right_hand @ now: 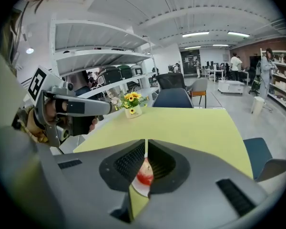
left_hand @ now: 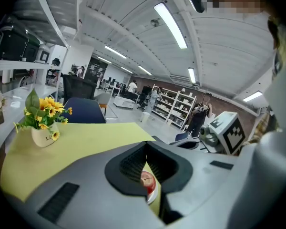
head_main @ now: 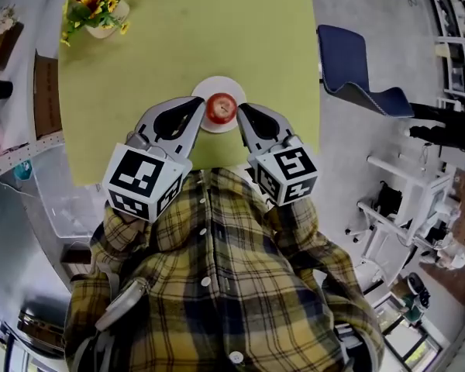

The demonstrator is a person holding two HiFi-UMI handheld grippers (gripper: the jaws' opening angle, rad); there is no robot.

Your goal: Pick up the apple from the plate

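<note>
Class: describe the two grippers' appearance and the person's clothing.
The left gripper and right gripper are grey moulded shells with black ribbed pads, each carrying a white cube of black square markers. Long-sleeved yellow plaid shirt, white buttons.

The left gripper point(left_hand: 147, 146) fills the lower half of the frame, its jaws brought together at the tips with only a narrow slit left below them. Through that slit a red apple point(left_hand: 147, 178) on a white plate point(left_hand: 154, 191) is seen. A yellow-green table point(left_hand: 86, 140) is spread across the middle left, and a pot of sunflowers point(left_hand: 42, 123) is set at its left end. A blue chair point(left_hand: 83, 111) is placed behind the table. At the right, a cube with square markers point(left_hand: 229, 131) is visible.
</note>
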